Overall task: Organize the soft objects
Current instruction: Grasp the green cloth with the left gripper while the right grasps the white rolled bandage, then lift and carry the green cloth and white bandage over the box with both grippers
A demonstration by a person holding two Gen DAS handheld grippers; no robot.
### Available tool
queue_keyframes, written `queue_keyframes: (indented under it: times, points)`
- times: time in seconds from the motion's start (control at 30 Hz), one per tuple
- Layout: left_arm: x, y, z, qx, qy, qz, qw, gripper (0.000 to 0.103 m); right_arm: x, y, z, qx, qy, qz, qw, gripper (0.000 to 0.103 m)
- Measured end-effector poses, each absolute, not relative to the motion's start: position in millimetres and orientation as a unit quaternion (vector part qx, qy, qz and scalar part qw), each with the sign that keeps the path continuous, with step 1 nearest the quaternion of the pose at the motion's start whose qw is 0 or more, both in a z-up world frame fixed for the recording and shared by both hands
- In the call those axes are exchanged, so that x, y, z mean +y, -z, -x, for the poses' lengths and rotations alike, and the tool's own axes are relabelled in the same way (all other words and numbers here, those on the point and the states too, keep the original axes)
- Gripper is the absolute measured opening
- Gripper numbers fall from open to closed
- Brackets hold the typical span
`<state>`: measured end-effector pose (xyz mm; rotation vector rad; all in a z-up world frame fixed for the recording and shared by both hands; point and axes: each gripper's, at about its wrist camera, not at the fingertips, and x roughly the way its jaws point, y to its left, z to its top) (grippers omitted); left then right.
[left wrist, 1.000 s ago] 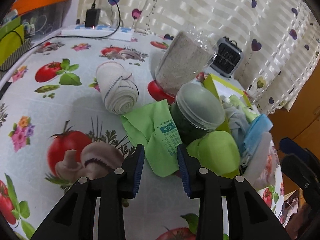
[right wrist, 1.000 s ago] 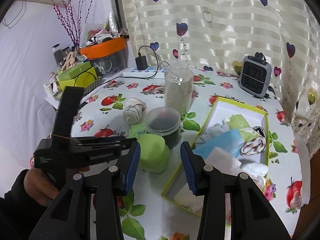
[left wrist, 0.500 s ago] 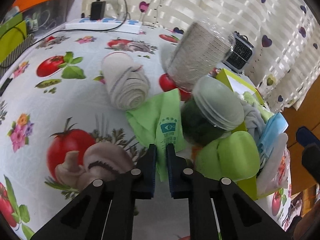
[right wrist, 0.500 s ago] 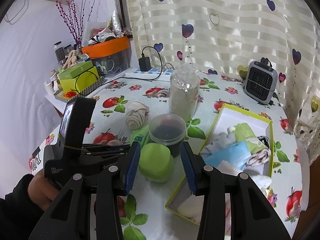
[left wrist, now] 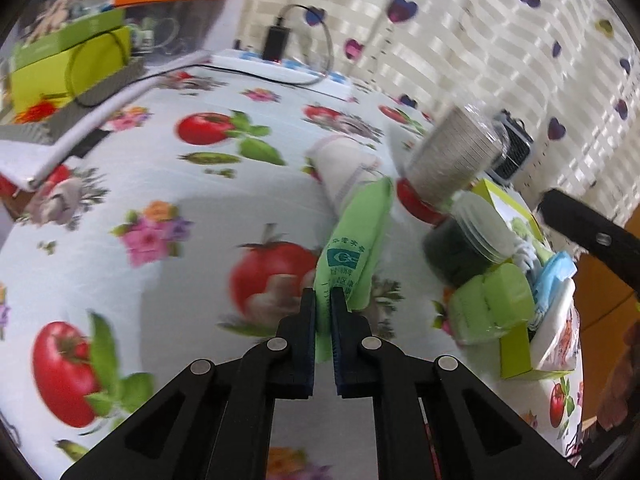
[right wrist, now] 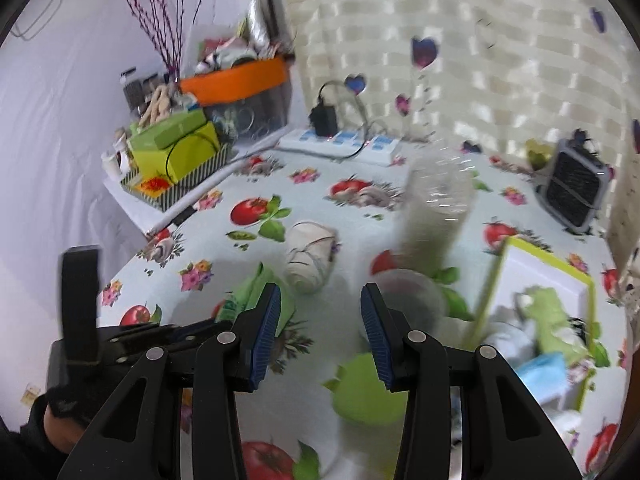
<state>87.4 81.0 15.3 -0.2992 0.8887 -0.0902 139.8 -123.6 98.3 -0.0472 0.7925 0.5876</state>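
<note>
- The left hand-held gripper [left wrist: 323, 312] is pinching the near end of the green packet [left wrist: 354, 248], blue pads squeezed onto it. The packet stands on edge and looks lifted off the worktop [left wrist: 160, 200], though I can't be sure its far end is clear.
- The packet's far tip overlaps the rolled white bandage [left wrist: 346, 172], so whether they touch is impossible to call. The print on the packet is too smeared to read.
- The right hand-held gripper [right wrist: 320, 332] is spread with nothing between its pads, hanging over the cloth.
- In the right wrist view both are motion-blurred: the clear bottle with grey filling [right wrist: 436, 216] and the dark jar with a clear lid [right wrist: 408, 300]. The jar is partly behind the right finger.
- A green soft lump [right wrist: 366, 392] sits just beside the jar, half hidden by that same finger. No idea what it is.
- The lime-rimmed box [right wrist: 548, 268] at right holds a jumble of pale, green and blue soft stuff, too blurry to sort out.
- Bottom left, a dark-gloved hand [right wrist: 60, 420] is cut off by the frame edge.
</note>
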Motion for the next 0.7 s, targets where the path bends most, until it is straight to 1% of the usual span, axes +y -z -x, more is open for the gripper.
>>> queue_keyframes:
  times: [0.07, 0.13, 0.23, 0.3, 0.37, 0.47, 0.57, 0.7]
  points:
    - [94.1, -17.0, -83.7, 0.423, 0.030, 0.148, 0.893, 0.007, -106.1, -92.0, -149.3, 0.397, -0.295, 0.024, 0.869, 0.044]
    - [103.8, -17.7, -81.9, 0.419, 0.021, 0.149, 0.895, 0.007, -88.3, -84.4, -159.6, 0.416, -0.302, 0.031, 0.858, 0.050]
    - [115.3, -15.0, -83.1, 0.421, 0.014, 0.151, 0.894, 0.007, -64.5, -71.5, -175.5, 0.441, -0.300, 0.044, 0.845, 0.051]
    - [119.9, -11.5, -85.5, 0.425, 0.017, 0.153, 0.892, 0.010, -53.6, -64.8, -184.7, 0.451, -0.290, 0.056, 0.842, 0.051]
    - [120.8, -8.2, -88.9, 0.430, 0.026, 0.155, 0.889, 0.017, -44.1, -58.3, -196.7, 0.464, -0.278, 0.066, 0.838, 0.051]
    - [119.3, -3.6, -94.0, 0.436, 0.033, 0.154, 0.886, 0.025, -37.3, -49.7, -213.0, 0.481, -0.260, 0.072, 0.834, 0.051]
    - [118.4, 1.6, -100.5, 0.441, 0.042, 0.156, 0.883, 0.027, -32.6, -40.5, -227.8, 0.501, -0.241, 0.074, 0.828, 0.051]
    - [114.3, 1.2, -108.9, 0.440, 0.043, 0.146, 0.885, 0.028, -30.5, -30.8, -239.1, 0.520, -0.228, 0.070, 0.820, 0.050]
